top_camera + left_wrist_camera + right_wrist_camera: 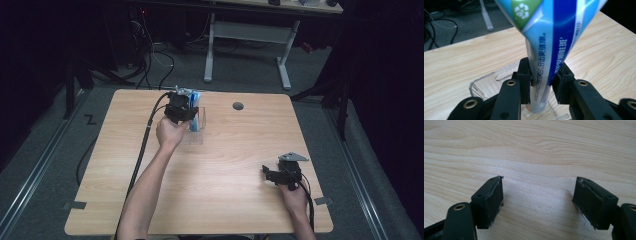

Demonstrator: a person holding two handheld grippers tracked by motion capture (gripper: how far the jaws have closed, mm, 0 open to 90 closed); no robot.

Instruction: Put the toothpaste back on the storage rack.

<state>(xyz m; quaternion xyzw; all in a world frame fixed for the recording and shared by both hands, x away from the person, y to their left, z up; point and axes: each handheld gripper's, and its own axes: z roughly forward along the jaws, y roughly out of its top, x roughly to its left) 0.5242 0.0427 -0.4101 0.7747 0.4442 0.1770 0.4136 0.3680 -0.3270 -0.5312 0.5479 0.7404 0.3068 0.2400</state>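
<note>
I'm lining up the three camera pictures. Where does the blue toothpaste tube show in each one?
High view: toothpaste tube upper centre-left, standing in the clear box, gripped by the left gripper.
Left gripper view: tube centre, clamped between the black jaws.
Right gripper view: not in it.
Shared landmark: the wooden table.

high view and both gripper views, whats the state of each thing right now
toothpaste tube: upright, pinched on both sides, lower end down in the clear box
clear box: open-topped, standing on the table, tube end inside
left gripper: jaws shut on the tube
right gripper: jaws wide apart, nothing between them, low over bare wood
table: level, light wood
</note>
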